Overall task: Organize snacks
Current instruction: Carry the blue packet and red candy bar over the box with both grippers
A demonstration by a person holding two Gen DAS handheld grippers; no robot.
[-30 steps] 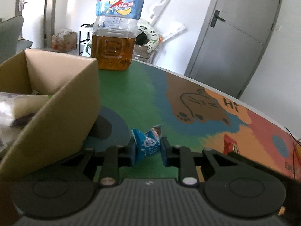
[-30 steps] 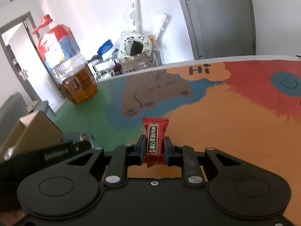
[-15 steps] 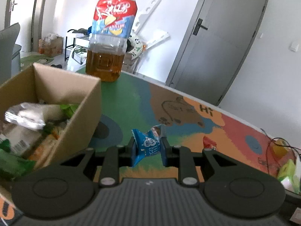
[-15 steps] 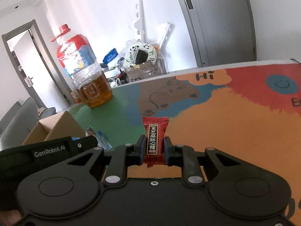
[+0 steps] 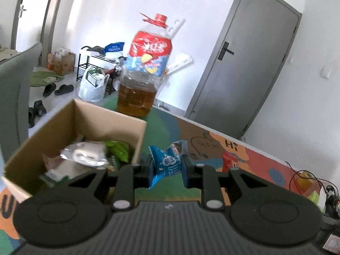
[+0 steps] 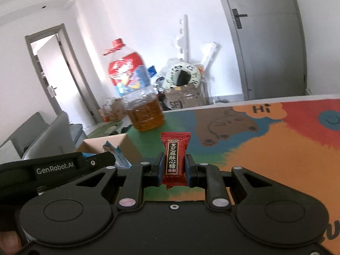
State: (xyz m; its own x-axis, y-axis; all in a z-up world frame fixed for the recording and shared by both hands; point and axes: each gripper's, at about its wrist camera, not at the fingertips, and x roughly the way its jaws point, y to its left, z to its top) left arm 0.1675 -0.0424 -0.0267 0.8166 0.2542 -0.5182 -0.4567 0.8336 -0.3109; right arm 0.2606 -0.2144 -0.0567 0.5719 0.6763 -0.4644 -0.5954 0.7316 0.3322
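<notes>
My left gripper (image 5: 166,167) is shut on a small blue candy packet (image 5: 167,163), held in the air just right of an open cardboard box (image 5: 139,133). The box holds several wrapped snacks, among them a clear packet (image 5: 85,154) and a green one (image 5: 119,149). My right gripper (image 6: 174,167) is shut on a red candy packet (image 6: 175,155) with gold lettering, upright above the colourful table mat (image 6: 276,148). In the right wrist view the left gripper's black body (image 6: 55,166), the blue packet (image 6: 119,159) and the box (image 6: 127,146) lie at lower left.
A large oil jug (image 5: 142,80) with a red cap stands on the table beyond the box, seen too as the jug (image 6: 136,97) in the right wrist view. The red packet (image 5: 229,161) shows right of my left gripper. Cables and small items (image 5: 308,182) lie at the table's far right. A grey door (image 5: 244,68) is behind.
Both grippers have risen with their packets. The inside of the box has come into the left wrist view, and the jug now appears whole and farther off.
</notes>
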